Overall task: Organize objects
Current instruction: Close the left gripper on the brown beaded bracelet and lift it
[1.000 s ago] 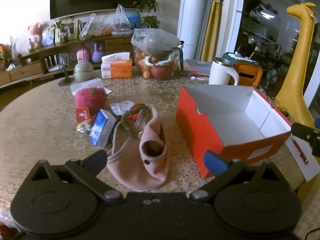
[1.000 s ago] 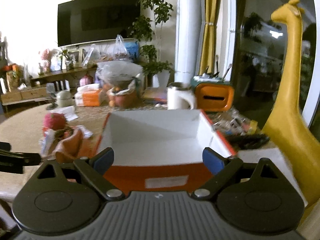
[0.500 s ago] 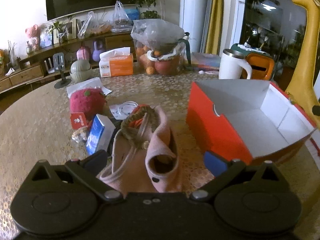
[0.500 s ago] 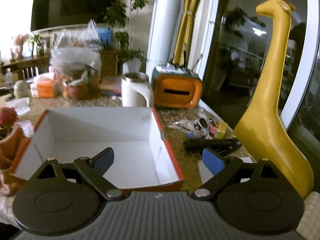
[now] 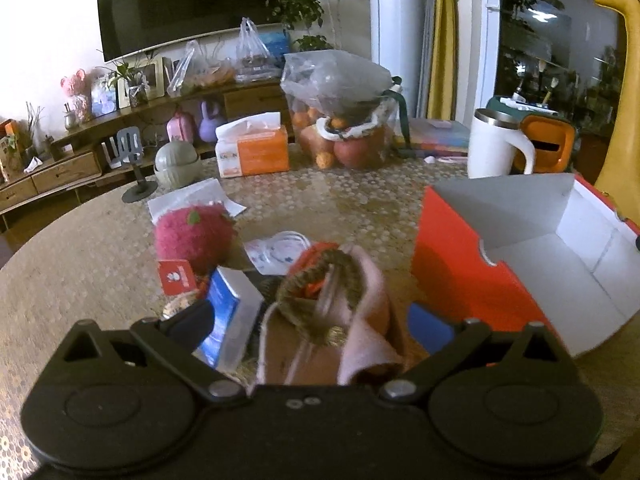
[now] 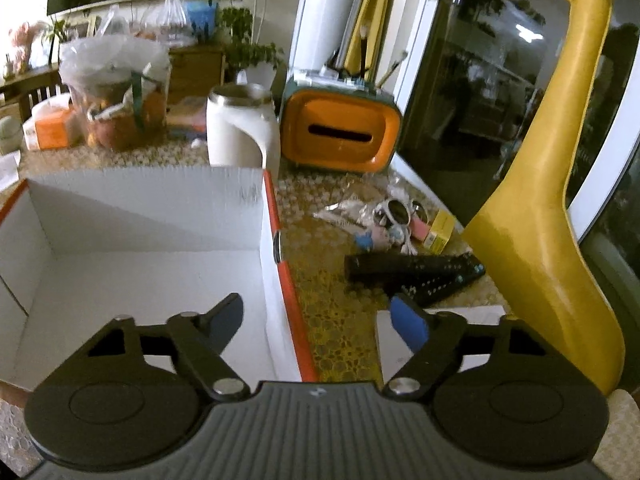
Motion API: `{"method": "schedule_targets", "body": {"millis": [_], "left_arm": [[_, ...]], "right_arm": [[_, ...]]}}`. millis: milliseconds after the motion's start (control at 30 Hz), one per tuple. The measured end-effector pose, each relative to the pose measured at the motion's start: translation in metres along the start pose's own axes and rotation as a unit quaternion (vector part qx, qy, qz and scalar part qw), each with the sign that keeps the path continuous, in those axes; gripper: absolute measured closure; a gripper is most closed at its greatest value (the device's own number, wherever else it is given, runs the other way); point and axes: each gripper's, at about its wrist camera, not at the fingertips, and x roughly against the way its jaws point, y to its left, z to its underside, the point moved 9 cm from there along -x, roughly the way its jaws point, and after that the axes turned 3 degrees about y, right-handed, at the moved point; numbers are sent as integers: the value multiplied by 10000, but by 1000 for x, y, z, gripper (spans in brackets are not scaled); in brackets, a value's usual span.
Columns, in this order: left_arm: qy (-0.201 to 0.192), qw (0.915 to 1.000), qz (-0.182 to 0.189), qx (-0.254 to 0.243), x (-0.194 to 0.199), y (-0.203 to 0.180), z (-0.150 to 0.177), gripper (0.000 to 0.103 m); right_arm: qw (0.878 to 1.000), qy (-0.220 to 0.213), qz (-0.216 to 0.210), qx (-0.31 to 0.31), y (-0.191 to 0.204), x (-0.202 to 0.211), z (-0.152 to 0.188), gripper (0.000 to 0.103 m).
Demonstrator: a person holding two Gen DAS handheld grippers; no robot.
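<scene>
Left gripper (image 5: 310, 322) stood wide open over the pink bag (image 5: 332, 332), one finger on either side of it, nothing held. Bag lay on the table (image 5: 80, 264), long axis running away from the gripper, braided handle (image 5: 320, 276) at the far end. Blue box (image 5: 230, 320) just left of the bag, red box (image 5: 520, 264) to its right. Right gripper (image 6: 326, 322) wide open too, empty, straddling the red box's right wall (image 6: 276, 280). Remotes (image 6: 416, 272) lay beyond, pointing roughly crosswise.
</scene>
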Motion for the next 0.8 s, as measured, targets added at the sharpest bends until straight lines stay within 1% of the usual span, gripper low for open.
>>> {"method": "schedule_targets", "body": {"millis": [167,233,267,300,367,433,600,667,700,767,800], "left_arm": [[-58,9999,-86,-112,-7,15,-4,1],[-63,9997,-173,-167,-11,20,-6,4],[-68,9996,-195,-195,-13,22,-7,6],[-63,9995,-205,-211,-16,24,-8,7],[-40,9996,-159,-242,-21,26,-10,11],[-2,9995,-59,-310,-26,26,-12,16],[54,9982,187,-563,-36,21,-14,25],[94,9971,275,-709,-41,19,-15,33],[141,9965,317,-759,-44,18,-15,36],[277,9950,438,-851,-50,17,-14,45],[334,9941,516,-897,-53,15,-14,47]], "right_arm": [[9997,233,-111,-42,3,-13,7,52],[9994,324,-123,-75,4,-15,10,57],[9992,360,-130,-98,4,-16,12,63],[9991,385,-142,-129,5,-16,13,67],[9987,455,-182,-131,7,-17,16,80],[9989,439,-109,-87,9,-17,16,84],[9984,471,-322,-55,16,-12,18,89],[9984,462,-330,49,22,-10,19,90],[9985,445,-299,103,24,-9,19,91],[9986,429,-246,160,27,-9,18,91],[9987,429,-236,164,28,-9,17,91]]}}
